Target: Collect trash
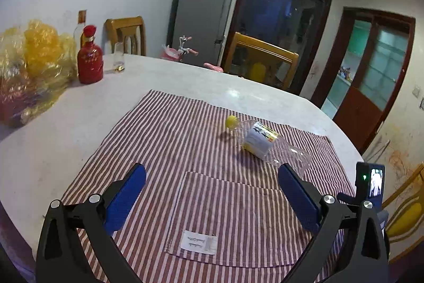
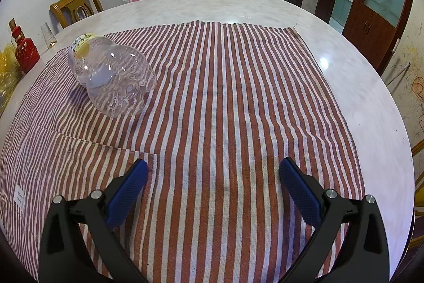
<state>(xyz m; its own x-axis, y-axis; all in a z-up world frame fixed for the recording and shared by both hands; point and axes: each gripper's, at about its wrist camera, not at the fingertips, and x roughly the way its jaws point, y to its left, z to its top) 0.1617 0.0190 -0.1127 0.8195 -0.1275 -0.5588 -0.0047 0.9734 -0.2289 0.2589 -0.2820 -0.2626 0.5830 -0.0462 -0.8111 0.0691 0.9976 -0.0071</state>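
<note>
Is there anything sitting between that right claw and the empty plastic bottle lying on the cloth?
Nothing. In the right wrist view only bare striped cloth lies between the open right gripper and the plastic bottle, which lies on its side.

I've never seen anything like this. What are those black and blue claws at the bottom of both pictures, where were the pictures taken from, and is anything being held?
The claws are two hand-held grippers, tools a person squeezes, not a robot. Each carries a wide-angle camera looking forward along its two fingers, so each picture shows its own gripper at the bottom. One picture comes from the left gripper, the other from the right gripper. Both are open and hold nothing.

Below them is a round pale table covered by a red and white striped cloth. On the cloth lies an empty clear plastic bottle on its side, with a yellow cap; it is probably the trash to collect. At the table's far edge stand a red bottle, a glass and a crinkled yellow plastic bag. Wooden chairs surround the table.
</note>
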